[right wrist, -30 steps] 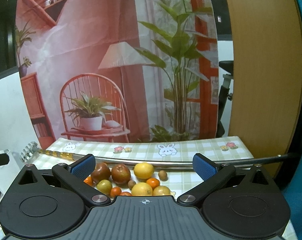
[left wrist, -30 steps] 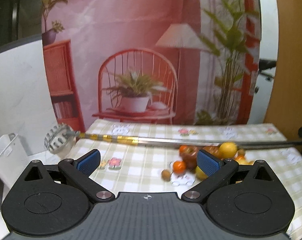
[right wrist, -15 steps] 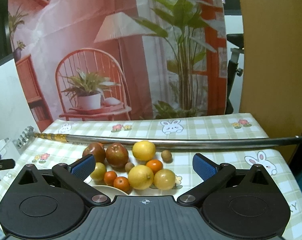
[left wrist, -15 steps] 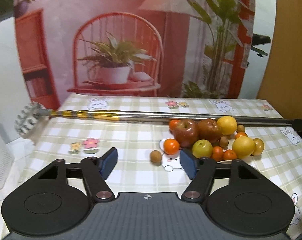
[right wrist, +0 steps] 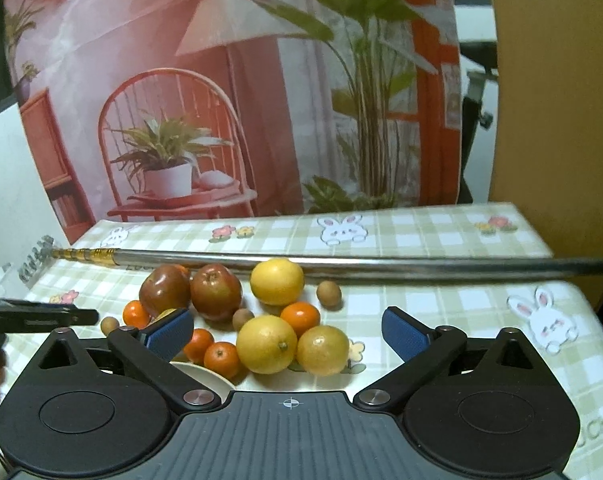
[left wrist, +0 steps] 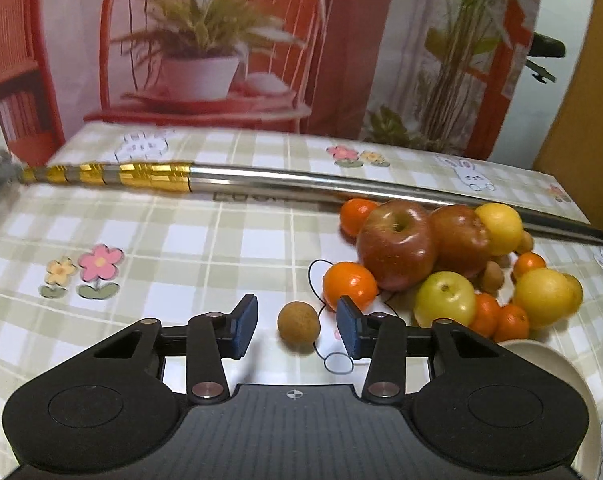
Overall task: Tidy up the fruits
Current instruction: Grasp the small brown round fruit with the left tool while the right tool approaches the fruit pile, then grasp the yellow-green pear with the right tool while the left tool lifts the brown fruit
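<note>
On the checked tablecloth (left wrist: pixel 229 240), a small brown longan (left wrist: pixel 298 319) lies between the blue pads of the left gripper (left wrist: pixel 297 324). Its jaws are closing around the fruit, with a visible gap on each side; the pads do not yet press on it.

Fruit cluster, left wrist view:
- Just right of the longan sits a tangerine (left wrist: pixel 349 285), close to the right pad.
- Behind it stand two red apples: the nearer apple (left wrist: pixel 397 242) and the second apple (left wrist: pixel 459 238), touching each other.
- A yellow lemon (left wrist: pixel 499 228) rests against the second apple.
- A green-yellow apple (left wrist: pixel 445 298) lies in front of the red pair, with small tangerines beside it.
- A second lemon (left wrist: pixel 543 298) sits at the right end of the cluster.

A cream bowl (left wrist: pixel 549 364) shows its rim at the lower right, next to the gripper body. A long metal pole (left wrist: pixel 301 186) with gold bands at its left end lies across the table behind the fruit.

Right wrist view: the right gripper (right wrist: pixel 287 328) hangs above the near side of the cluster with jaws spread wide and nothing between the pads in contact. Two yellow citrus fruits lie just ahead of it. The left gripper appears at the left edge as a dark bar near the longan (right wrist: pixel 110 325).
</note>
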`<state>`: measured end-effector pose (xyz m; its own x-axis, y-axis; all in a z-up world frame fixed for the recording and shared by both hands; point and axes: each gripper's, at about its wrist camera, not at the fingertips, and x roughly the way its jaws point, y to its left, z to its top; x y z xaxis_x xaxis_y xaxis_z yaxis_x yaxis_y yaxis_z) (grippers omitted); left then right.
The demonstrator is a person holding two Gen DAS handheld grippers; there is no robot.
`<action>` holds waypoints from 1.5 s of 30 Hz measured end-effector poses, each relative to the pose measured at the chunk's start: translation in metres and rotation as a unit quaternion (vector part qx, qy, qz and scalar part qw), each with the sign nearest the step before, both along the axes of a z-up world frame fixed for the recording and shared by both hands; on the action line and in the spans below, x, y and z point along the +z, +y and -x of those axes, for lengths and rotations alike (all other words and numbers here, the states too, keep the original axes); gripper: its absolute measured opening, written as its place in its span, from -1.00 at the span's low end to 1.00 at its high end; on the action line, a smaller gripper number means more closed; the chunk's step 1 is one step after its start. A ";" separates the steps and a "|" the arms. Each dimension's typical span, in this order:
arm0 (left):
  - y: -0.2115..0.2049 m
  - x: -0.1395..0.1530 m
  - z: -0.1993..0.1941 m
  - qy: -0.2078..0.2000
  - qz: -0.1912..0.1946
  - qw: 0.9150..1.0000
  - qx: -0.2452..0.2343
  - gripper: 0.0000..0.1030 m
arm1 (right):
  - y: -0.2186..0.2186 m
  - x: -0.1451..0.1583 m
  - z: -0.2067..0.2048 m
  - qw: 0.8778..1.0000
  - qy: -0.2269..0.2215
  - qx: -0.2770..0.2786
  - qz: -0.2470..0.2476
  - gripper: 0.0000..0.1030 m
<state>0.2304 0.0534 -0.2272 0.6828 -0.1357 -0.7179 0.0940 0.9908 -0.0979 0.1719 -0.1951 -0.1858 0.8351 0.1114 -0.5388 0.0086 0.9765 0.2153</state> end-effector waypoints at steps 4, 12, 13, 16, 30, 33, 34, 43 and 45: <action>0.000 -0.011 -0.010 0.021 0.003 1.000 0.004 -0.25 | -0.008 -0.009 -0.003 1.000 0.008 -0.010 -0.015 0.93; -0.005 -0.016 -0.005 0.021 -0.011 1.000 -0.006 -0.47 | -0.017 -0.022 -0.006 0.999 0.020 -0.016 -0.028 0.93; -0.004 -0.015 -0.003 0.019 -0.011 1.000 -0.005 -0.47 | -0.017 -0.023 -0.006 0.999 0.022 -0.015 -0.029 0.93; -0.004 -0.008 0.007 0.006 -0.012 1.000 -0.010 -0.47 | -0.017 -0.027 -0.009 0.999 0.025 -0.013 -0.031 0.93; -0.031 0.031 0.073 -0.034 0.026 0.996 -0.082 -0.47 | -0.028 -0.071 -0.036 0.999 0.044 -0.003 -0.006 -0.09; -0.035 0.032 0.078 -0.034 0.030 0.995 -0.088 -0.47 | -0.027 -0.071 -0.040 0.999 0.042 0.015 0.005 -0.06; -0.037 0.032 0.080 -0.035 0.031 0.995 -0.089 -0.47 | -0.025 -0.071 -0.042 0.999 0.045 0.024 0.011 -0.06; -0.037 0.027 0.088 -0.026 0.042 0.995 -0.093 -0.47 | -0.016 -0.073 -0.055 0.996 0.053 0.063 0.034 -0.05; -0.037 0.026 0.090 -0.023 0.044 0.994 -0.092 -0.47 | -0.017 -0.074 -0.059 0.996 0.055 0.068 0.028 -0.05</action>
<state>0.1406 0.0167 -0.2015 0.6718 -0.3230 -0.6666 0.2794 0.9439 -0.1758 0.2307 -0.2124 -0.2593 0.7497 0.1869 -0.6349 -0.1035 0.9806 0.1665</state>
